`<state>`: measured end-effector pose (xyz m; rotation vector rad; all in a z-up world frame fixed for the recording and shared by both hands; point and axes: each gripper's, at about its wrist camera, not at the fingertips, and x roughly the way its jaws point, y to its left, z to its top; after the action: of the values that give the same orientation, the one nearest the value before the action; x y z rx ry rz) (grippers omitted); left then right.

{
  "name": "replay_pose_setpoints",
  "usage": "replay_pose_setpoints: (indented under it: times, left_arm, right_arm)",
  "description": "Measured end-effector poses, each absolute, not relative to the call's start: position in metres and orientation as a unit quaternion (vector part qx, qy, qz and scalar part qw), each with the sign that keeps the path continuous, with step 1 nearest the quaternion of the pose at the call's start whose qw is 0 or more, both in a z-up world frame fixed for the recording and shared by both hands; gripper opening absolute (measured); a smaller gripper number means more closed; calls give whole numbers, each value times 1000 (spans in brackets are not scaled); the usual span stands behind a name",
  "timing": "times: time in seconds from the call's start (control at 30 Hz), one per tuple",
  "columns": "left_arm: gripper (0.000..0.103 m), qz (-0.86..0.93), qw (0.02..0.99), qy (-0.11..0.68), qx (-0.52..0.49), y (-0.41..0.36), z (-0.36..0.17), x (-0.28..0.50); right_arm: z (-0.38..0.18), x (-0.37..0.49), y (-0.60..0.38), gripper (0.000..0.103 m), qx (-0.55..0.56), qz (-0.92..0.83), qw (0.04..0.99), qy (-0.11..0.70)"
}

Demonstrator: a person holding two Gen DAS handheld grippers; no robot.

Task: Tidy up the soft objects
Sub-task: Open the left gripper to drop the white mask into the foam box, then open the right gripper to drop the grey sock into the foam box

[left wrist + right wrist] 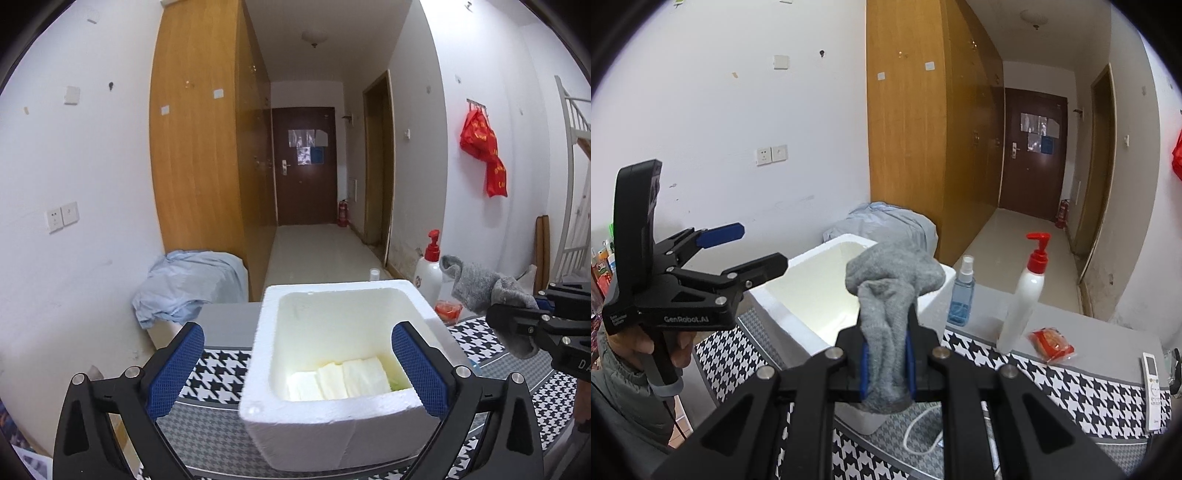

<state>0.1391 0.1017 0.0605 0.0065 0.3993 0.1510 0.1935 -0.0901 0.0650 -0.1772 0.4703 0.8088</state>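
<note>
In the left wrist view, a crumpled pale blue cloth (188, 284) sits at centre left, draped over something it hides. Below it the left gripper (295, 373) fills the lower frame, its black arms ending in blue, dimpled pads spread wide apart with nothing between them. Between those pads stands the box (332, 439), a white foam tub with thick, grainy walls and rounded inner corners; folded white cloths (340, 380) lie flat on its floor, and a sliver of something green beside them is too small to identify. The box rests on a houndstooth mat (218, 380), black and white. At the right edge the right gripper (517, 321) is partly cut off, clamped on a limp, fuzzy grey sock (480, 284) held in the air to the right of the box. In the right wrist view the left gripper (753, 247) shows at centre left, held open beside the box (812, 295); at centre the right gripper (886, 365) pinches the sock (890, 295), which blocks the box's near corner. Right of it stand a clear blue spray bottle (962, 291), a smooth white pump bottle (1023, 299) and a red crinkly packet (1051, 345).
</note>
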Motion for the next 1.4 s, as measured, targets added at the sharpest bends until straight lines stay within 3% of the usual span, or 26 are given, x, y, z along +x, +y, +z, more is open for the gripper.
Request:
replay_pose_setpoints:
  times: [1.03,1.1,1.13,1.17,1.23,1.4]
  left_arm:
    - [102,118,976,184,-3,125,58,106]
    - [102,119,976,182,-5,126,58,105]
    - [102,119,976,183,-3,126,58,105]
    - [102,121,976,182,-3,126,58,104]
    - [102,121,976,182,-3,127,58,103]
    - [102,122,975,186,-3,128,57,103]
  right_arm:
    - [63,214,-38,21,-96,426,861,259]
    - [63,216,-35,26,-93,428,859,263]
    - [63,217,-34,39,-92,430,858,265]
    - [62,219,-34,58,-93,433,856,266]
    - [59,220,-32,75,-95,441,851,268]
    - [58,217,-33,76,-100,438,853,265]
